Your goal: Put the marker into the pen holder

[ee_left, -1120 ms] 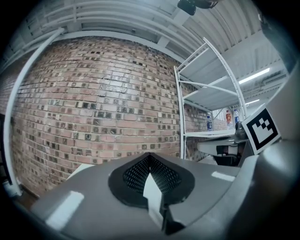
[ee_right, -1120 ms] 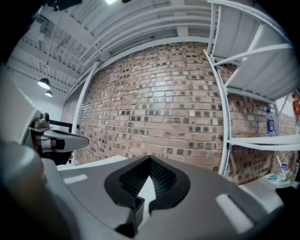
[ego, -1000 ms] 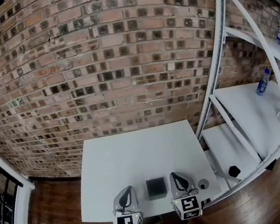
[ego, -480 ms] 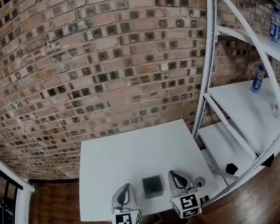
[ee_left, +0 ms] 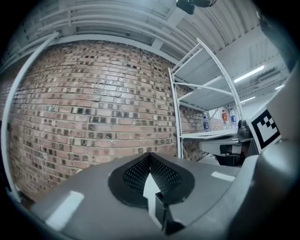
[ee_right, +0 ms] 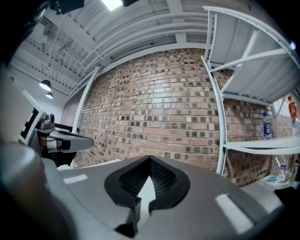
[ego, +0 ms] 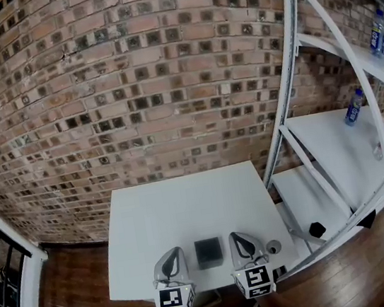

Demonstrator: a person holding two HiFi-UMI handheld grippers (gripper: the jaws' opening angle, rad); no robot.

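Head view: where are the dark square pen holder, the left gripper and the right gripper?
dark square pen holder (ego: 209,252), head view, middle of its top.
left gripper (ego: 172,261), head view, between its jaw tips.
right gripper (ego: 239,241), head view, between its jaw tips.

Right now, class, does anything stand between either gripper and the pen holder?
Nothing visible does. The pen holder sits on the table between the left gripper and the right gripper, with only bare tabletop in the gaps. A small round thing lies right of the right gripper, out of the way.
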